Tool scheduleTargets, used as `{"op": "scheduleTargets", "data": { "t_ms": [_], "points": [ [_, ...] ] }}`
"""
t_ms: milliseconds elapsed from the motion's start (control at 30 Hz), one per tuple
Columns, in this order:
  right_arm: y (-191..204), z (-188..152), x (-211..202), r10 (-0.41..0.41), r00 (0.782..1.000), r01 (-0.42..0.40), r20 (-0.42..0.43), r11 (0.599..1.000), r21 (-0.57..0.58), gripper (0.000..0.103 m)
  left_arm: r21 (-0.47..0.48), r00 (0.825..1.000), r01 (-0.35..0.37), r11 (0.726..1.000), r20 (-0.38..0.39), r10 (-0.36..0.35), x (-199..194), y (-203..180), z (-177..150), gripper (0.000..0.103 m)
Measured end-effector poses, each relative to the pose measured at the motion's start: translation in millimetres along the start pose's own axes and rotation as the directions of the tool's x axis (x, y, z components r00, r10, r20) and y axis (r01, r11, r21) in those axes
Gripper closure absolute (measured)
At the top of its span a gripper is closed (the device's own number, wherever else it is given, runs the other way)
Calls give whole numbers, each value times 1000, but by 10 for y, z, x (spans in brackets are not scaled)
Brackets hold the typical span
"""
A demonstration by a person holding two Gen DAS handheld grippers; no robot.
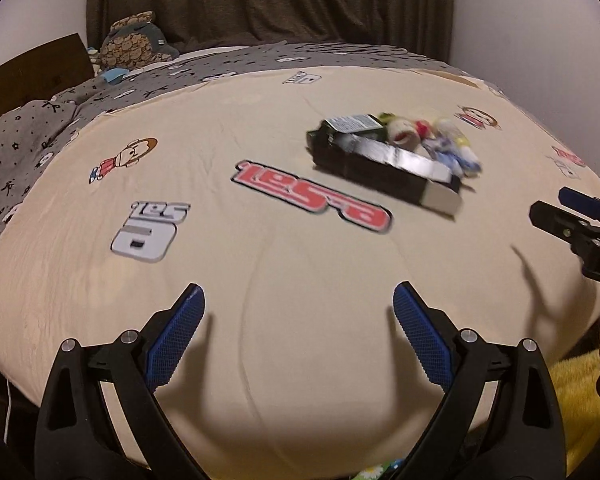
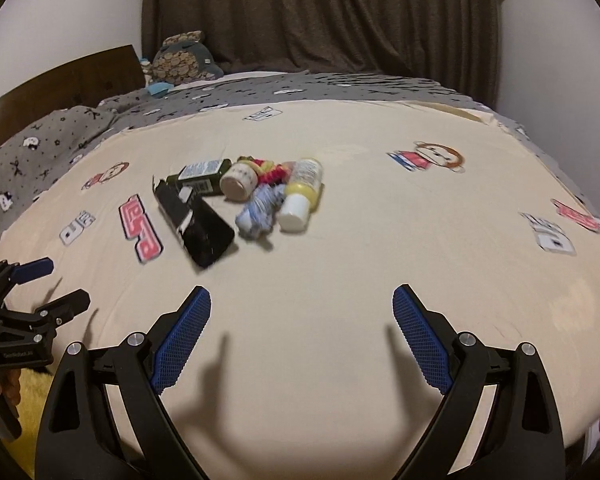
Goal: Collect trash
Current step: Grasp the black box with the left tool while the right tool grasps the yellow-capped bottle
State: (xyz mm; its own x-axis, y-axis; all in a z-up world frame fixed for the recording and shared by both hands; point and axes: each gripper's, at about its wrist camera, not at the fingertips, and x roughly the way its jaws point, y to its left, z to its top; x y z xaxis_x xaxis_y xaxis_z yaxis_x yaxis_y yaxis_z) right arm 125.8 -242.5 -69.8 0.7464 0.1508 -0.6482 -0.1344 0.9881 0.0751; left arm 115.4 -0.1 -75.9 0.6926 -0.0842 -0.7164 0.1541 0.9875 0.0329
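Hovering over the bed (image 2: 340, 280), left tool (image 1: 298, 320) and right tool (image 2: 302, 320) gape wide, both empty; trash pile (image 2: 252, 196) lies ahead of both, apart

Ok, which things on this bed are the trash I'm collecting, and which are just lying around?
Trash:
black box
dark green box
white cup
yellow bottle
blue wrapper
red wrapper

Lying about:
plush toy
grey duvet
cream sheet
curtain

Both hand-held grippers, left and right, are open and empty.
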Motion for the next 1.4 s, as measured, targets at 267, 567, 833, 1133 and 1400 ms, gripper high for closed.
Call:
{"op": "scheduleTargets", "data": {
  "t_ms": [267,567,833,1133,1400],
  "points": [
    [-115,460,456,-10,1000,9,16,997,73,22,14,999,32,999,3,-32,142,-71,170,13],
    [-184,786,1013,36,998,-27,-58,987,159,40,31,998,66,997,-1,-66,217,-207,269,13],
    [-166,792,1214,74,989,-53,-125,984,170,70,56,995,102,993,-4,-102,237,-376,314,13],
    [-401,753,853,13,999,-5,-52,988,153,71,49,989,150,987,-11,-150,324,-627,435,13],
    [-601,665,700,6,999,0,-36,987,161,71,14,995,99,995,-13,-98,562,-812,623,13]
  ]
}}
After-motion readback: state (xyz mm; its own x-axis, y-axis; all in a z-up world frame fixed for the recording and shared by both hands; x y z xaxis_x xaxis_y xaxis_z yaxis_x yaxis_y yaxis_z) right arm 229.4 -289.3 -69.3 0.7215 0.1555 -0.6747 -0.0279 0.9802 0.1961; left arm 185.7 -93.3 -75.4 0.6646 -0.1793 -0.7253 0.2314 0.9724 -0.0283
